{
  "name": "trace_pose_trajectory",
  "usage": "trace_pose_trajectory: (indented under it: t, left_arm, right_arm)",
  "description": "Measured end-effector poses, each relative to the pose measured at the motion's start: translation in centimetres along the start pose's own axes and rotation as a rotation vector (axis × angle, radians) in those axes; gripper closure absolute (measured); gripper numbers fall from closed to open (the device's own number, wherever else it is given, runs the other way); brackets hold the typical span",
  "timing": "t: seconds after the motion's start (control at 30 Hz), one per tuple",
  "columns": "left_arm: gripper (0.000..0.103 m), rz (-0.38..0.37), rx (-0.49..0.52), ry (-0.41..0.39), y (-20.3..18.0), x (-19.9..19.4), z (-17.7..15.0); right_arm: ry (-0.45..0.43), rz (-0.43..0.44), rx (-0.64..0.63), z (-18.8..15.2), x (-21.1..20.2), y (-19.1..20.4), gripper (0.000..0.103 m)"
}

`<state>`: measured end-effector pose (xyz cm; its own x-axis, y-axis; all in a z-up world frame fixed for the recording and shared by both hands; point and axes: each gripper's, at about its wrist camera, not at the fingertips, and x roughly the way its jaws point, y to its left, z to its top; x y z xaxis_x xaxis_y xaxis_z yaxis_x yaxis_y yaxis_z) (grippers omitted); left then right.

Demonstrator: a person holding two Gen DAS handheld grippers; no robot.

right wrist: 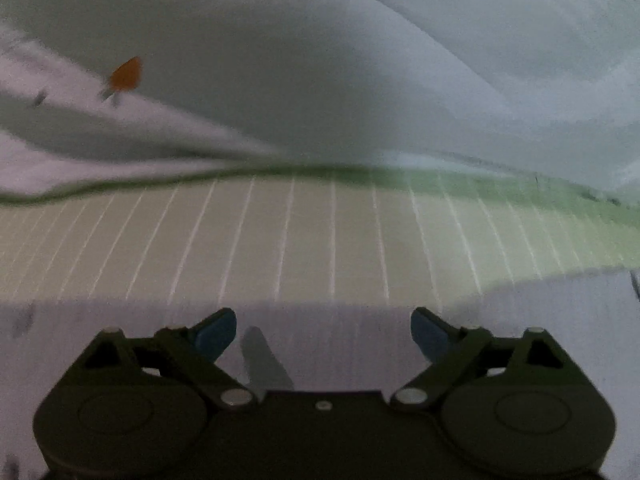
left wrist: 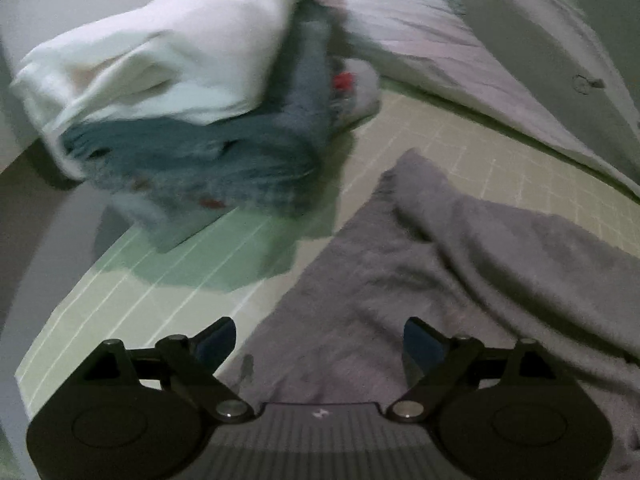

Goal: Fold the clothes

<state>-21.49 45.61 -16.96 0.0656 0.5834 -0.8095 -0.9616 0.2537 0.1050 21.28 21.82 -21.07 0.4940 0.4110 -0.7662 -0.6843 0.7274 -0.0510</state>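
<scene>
Hovering: left gripper (left wrist: 318, 338) sits low over the grey towel (left wrist: 420, 280), jaws spread wide, nothing between them
Right gripper (right wrist: 323, 332): jaws also wide apart, empty, above a pale cloth edge (right wrist: 280, 328) with the gridded mat (right wrist: 320, 236) ahead
Task item: grey towel lies rumpled on the mat, one ridge fold running up its right side; near edge is under the left gripper
Pile: white garment (left wrist: 172, 52) draped over blue-grey clothes (left wrist: 208, 160), just beside the towel's far corner, blurred
Risk 1: pinching on the ridge fold likely grabs two layers, so the fold comes out skewed
Risk 2: dragging the towel toward the pile could snag it and pull the stack over
Risk 3: left view is motion-blurred, edge position uncertain; closing now may miss the hem
Risk 4: right gripper's cloth cannot be identified as the same towel, so a mismatched two-point grab is possible
Backdrop: pale bedding (right wrist: 360, 80) beyond the mat, small orange mark (right wrist: 126, 74) on it, not relevant
</scene>
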Motion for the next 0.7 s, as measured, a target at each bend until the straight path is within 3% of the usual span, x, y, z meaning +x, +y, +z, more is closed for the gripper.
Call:
trace_pose_trajectory:
  t: [0.27,0.4,0.43,0.47,0.5,0.53,0.57,0.7]
  left_arm:
    - [0.011,-0.012,-0.183,0.12,4.7,-1.0,-3.9]
    - [0.014,-0.058,-0.321,0.148,6.6,-0.5,-5.6]
    - [0.024,-0.073,-0.342,0.147,6.9,-0.4,-5.8]
    - [0.051,-0.078,-0.319,0.135,6.9,-0.7,-5.8]
    - [0.064,-0.083,-0.297,0.124,6.9,-1.0,-5.8]
    - [0.084,-0.09,-0.279,0.113,7.1,-1.2,-5.8]
    - [0.086,-0.099,-0.289,0.105,7.8,-1.5,-5.9]
    - [0.087,-0.003,-0.364,0.093,11.3,-2.2,-6.2]
  right_arm:
    - [0.082,0.011,0.058,-6.4,-5.3,-0.2,0.005]
    - [0.117,0.039,0.03,-9.1,-7.8,0.7,0.005]
    - [0.121,0.037,0.018,-9.5,-8.3,1.0,0.005]
    - [0.125,0.036,0.006,-10.0,-8.8,1.2,0.005]
    - [0.129,0.041,0.011,-10.4,-9.5,1.1,0.005]
    - [0.132,0.046,0.017,-10.9,-10.3,1.1,0.005]
    - [0.136,0.051,0.023,-11.3,-11.0,1.0,0.005]
    - [0.142,0.05,0.013,-13.5,-13.4,0.0,0.004]
